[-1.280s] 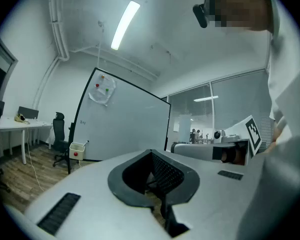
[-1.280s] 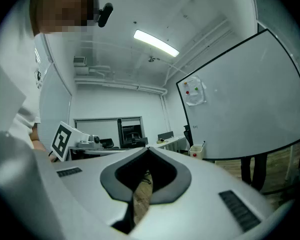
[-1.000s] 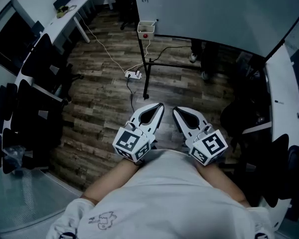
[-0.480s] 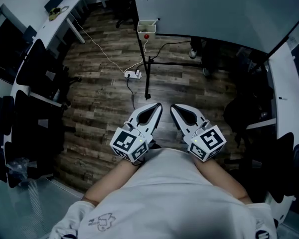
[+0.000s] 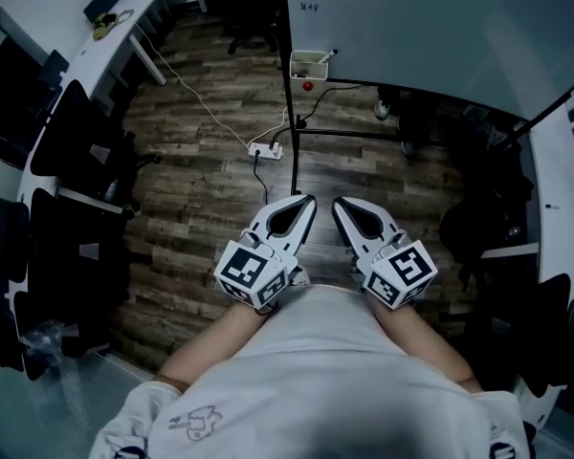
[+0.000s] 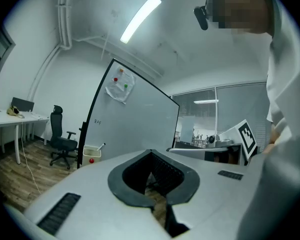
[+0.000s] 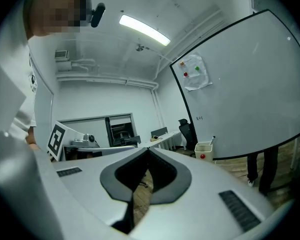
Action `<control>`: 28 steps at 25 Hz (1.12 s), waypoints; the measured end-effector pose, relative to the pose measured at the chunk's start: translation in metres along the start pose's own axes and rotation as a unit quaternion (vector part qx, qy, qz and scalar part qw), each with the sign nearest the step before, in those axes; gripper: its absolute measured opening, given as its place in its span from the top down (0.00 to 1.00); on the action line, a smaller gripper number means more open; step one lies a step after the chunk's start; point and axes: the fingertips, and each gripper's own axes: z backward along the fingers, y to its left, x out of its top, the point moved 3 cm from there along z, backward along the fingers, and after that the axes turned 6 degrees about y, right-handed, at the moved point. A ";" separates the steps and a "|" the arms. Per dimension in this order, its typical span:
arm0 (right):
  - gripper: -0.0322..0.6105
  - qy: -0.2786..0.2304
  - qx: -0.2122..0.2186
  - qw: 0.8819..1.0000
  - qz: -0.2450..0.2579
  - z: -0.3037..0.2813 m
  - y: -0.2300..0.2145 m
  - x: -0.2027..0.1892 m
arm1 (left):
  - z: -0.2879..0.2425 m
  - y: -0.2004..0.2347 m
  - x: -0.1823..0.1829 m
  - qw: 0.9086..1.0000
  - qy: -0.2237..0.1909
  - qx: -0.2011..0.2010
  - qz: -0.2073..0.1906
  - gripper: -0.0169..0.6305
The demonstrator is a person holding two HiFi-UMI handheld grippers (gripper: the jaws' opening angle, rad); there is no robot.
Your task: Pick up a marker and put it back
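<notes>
White bin (image 5: 307,66) holds the marker (image 5: 329,54), well apart from left claw (image 5: 309,202) and right claw (image 5: 338,205), both closed on nothing; arriving unopened might knock the marker over.

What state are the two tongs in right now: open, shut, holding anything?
Left tongs: closed, holding nothing.
Right tongs: closed, holding nothing.
</notes>
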 end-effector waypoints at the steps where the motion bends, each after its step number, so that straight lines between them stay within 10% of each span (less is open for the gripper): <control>1: 0.93 0.003 -0.003 1.000 -0.004 -0.008 0.000 0.001 | 0.001 0.007 0.001 1.000 0.003 -0.003 0.001 0.97; 28: 0.93 0.015 0.020 1.000 -0.019 -0.120 -0.001 0.010 | 0.024 0.114 0.004 0.999 0.012 0.019 0.028 0.97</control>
